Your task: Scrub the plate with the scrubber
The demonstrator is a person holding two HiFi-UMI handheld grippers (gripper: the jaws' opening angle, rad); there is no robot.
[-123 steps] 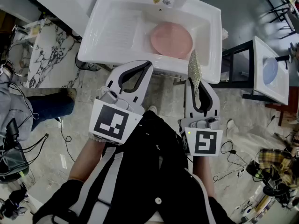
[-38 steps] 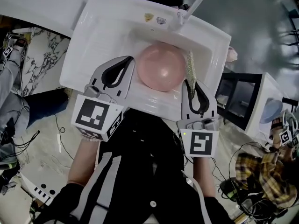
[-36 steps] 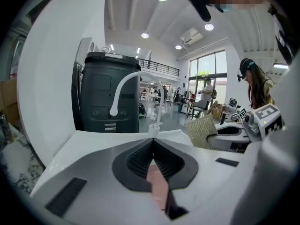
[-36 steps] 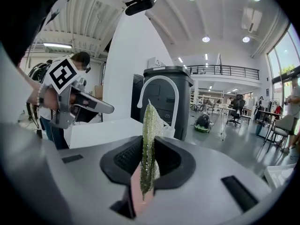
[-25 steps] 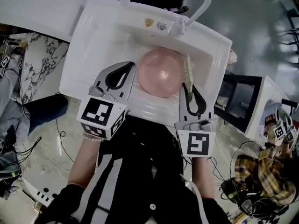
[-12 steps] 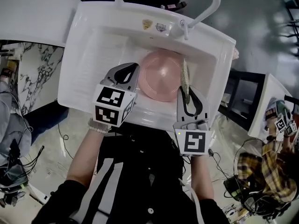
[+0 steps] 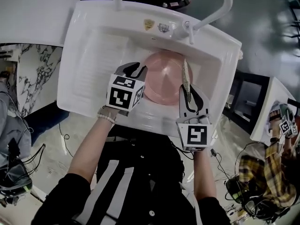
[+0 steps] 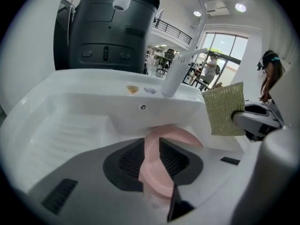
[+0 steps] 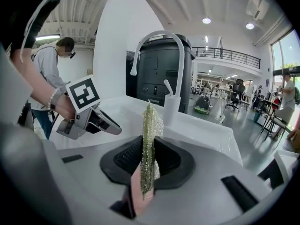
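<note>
1. Scrubber (image 9: 149, 125), a green-gold mesh pad, stands on edge in the right gripper (image 9: 149, 161), whose jaws are clamped tight on it.
2. Pink plate (image 7: 164, 78) lies in the basin of the white sink (image 7: 82, 100), right of the ribbed drainer (image 7: 101, 46) and toward the sink's near edge, below the curved faucet (image 7: 220, 6).
3. Left gripper (image 7: 136, 69) has dropped from above the drainer side onto the plate's left rim. Its jaws were shut a second ago and have just been opening. In the left gripper view they now stand apart with the plate's rim running between the ribbed pads. No firm pinch on the rim shows yet.
4. Right gripper has also come lower over the last second. From the head view, the scrubber now hangs over the plate's right rim, where earlier it stood nearer the sink's near edge. No view settles whether the mesh touches the plate.
5. Both tools are now down at the plate, so the approach looks finished and no scrubbing seems to have begun. The likely next move is for the left jaws to close on the rim and steady the plate. The scrubber is still edge-on, so its flat face would have to turn to the plate before any rubbing.
</note>
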